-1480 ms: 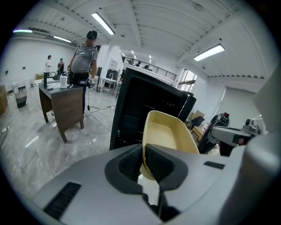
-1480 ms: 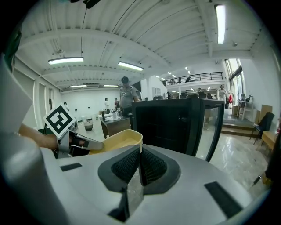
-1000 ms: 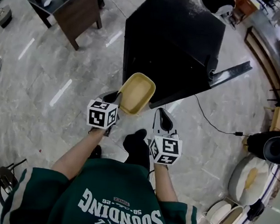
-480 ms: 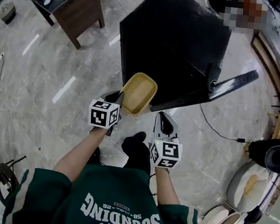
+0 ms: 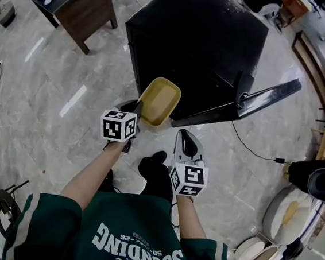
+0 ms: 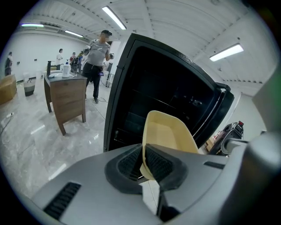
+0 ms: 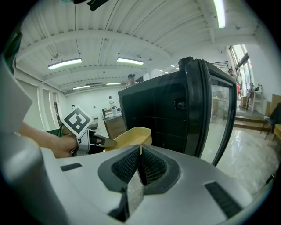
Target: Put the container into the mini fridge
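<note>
A pale yellow, empty container (image 5: 158, 100) hangs in front of the black mini fridge (image 5: 201, 38), gripped by its near rim in my left gripper (image 5: 137, 108). In the left gripper view the jaws pinch the container (image 6: 169, 134) edge, with the fridge's dark open inside (image 6: 162, 94) behind it. My right gripper (image 5: 184, 139) is shut on nothing, lower right of the container. The right gripper view shows the container (image 7: 131, 135) at left and the fridge's open glass door (image 7: 206, 105) at right. The door (image 5: 258, 99) swings out to the right.
A brown wooden table (image 5: 78, 2) with white items stands at the far left. A black cable (image 5: 253, 147) runs across the marble floor right of the fridge. Bowls and plates (image 5: 265, 253) lie at the lower right. People (image 6: 96, 61) stand in the background.
The fridge and floor have shifted down and left in the head view as I stepped closer. The container stays held in the left gripper; the right gripper stays shut.
</note>
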